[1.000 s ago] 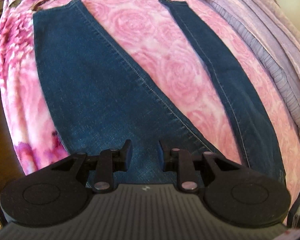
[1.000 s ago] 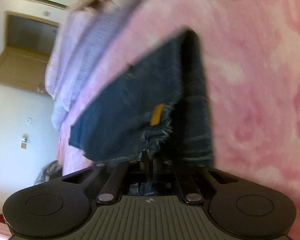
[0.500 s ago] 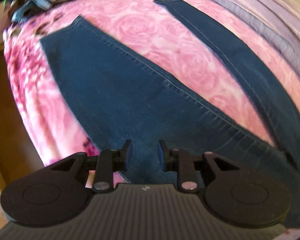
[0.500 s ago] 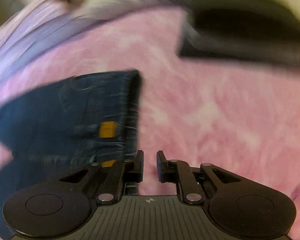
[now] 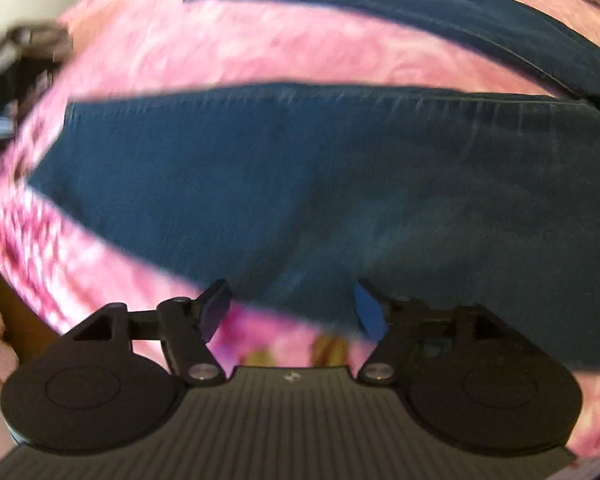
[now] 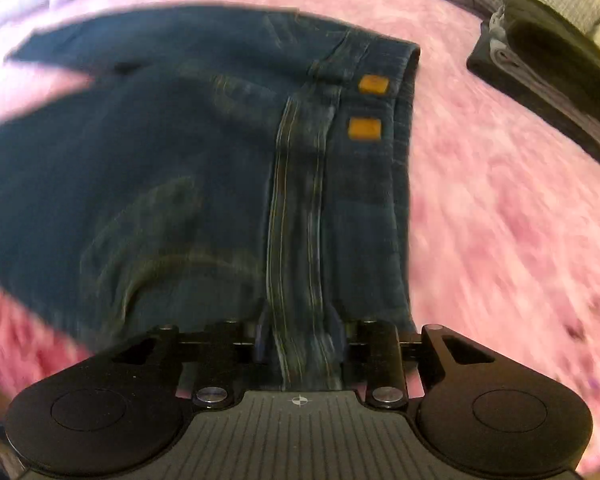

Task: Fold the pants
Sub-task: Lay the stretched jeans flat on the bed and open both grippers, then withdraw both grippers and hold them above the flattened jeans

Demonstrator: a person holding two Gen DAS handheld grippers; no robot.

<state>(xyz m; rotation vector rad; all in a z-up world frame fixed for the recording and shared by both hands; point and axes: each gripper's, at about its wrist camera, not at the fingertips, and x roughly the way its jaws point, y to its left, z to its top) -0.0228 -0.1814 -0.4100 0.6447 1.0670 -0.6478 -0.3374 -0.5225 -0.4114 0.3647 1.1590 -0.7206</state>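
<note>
Beside jeans (image 6: pixel 204 184), perhaps folded dark clothes (image 6: pixel 548 92).

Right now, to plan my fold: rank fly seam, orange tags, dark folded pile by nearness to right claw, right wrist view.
1. Fly seam, between the right claw's jaws, just opening.
2. Orange tags, higher, centre.
3. Dark folded pile, upper right.

Pants (image 5: pixel 300 184) flat on bedspread (image 5: pixel 228 52), folded stack (image 6: pixel 548 92) right.

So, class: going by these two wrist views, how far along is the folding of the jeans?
Done: jeans lie flat on the pink blanket, legs apart. In hand: both tools have just been opening, the left tool at a leg's edge, the right tool astride the fly seam. Left: every fold.
</note>
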